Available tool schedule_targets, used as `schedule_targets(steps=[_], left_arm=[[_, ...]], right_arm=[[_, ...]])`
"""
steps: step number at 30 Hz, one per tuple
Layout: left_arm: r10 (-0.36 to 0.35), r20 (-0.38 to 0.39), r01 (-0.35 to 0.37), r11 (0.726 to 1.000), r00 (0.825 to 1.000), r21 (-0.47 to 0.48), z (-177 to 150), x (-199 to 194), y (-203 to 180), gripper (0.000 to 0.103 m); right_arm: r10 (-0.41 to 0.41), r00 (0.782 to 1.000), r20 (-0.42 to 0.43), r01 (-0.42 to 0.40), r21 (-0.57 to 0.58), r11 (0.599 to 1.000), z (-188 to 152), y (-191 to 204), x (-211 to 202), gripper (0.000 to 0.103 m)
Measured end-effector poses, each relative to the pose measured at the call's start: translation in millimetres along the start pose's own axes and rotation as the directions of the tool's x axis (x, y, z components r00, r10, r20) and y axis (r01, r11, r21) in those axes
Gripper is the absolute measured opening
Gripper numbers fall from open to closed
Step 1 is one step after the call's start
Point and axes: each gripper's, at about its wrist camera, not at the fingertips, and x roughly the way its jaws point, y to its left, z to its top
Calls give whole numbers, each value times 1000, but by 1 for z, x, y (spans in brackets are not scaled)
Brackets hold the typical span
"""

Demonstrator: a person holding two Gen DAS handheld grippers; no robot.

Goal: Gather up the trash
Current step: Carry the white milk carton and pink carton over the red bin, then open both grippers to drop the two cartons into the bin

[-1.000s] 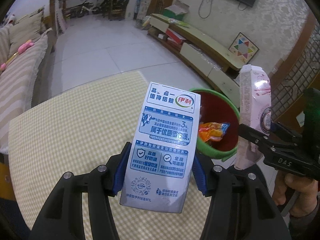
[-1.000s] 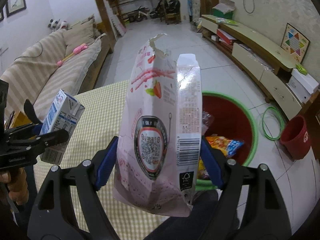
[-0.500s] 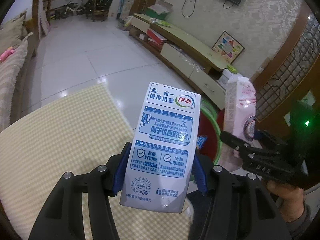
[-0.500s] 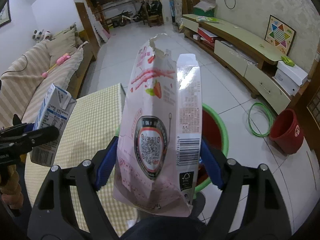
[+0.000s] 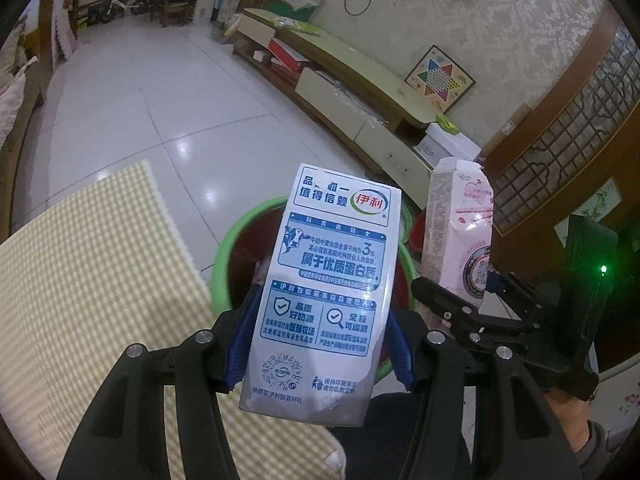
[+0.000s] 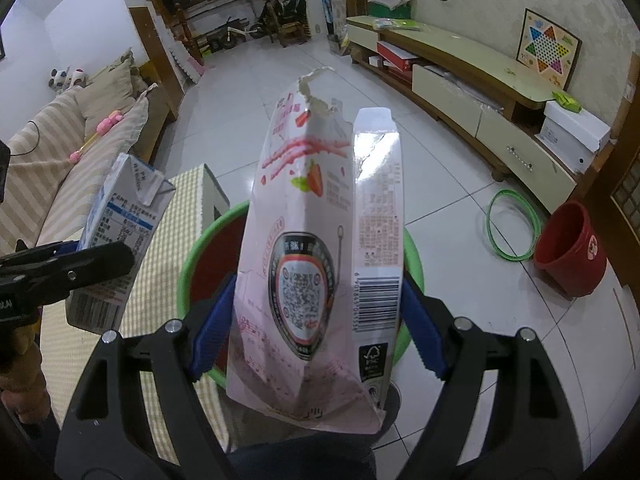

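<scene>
Both cartons have swung off the checked table (image 5: 92, 272) and now sit over the green-rimmed bin (image 6: 192, 256) at frame center, so the drop looks close. Left gripper (image 5: 320, 340) clamps the blue-and-white milk carton (image 5: 332, 280), upright and barely dented. Right gripper (image 6: 316, 332) squeezes the pink strawberry carton (image 6: 312, 240), crumpled with a torn top.

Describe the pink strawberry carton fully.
The pink strawberry-print paper carton, crumpled with its top torn open, bears a QR code, barcode and FSC mark. It stands roughly upright, clamped between the blue pads of the right gripper, above the green-rimmed red bin. Nothing else touches it.
</scene>
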Motion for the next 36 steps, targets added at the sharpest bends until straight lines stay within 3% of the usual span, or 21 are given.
schedule_targets(steps=[7, 18, 22, 36], left_arm=[[-15, -23, 15, 1000, 1000, 3, 10, 26, -14, 54], [-25, -26, 25, 999, 999, -26, 11, 34, -7, 55], [-26, -2, 26, 998, 1000, -49, 12, 29, -2, 73], [35, 44, -30, 993, 998, -113, -3, -8, 39, 88]], right_arm=[[4, 1000, -10, -4, 15, 1000, 1, -7, 8, 77], [7, 1000, -14, -7, 16, 1000, 0, -6, 11, 77], [8, 1000, -16, -8, 15, 1000, 0, -7, 12, 77], [37, 999, -21, -37, -21, 999, 1, 12, 20, 77]])
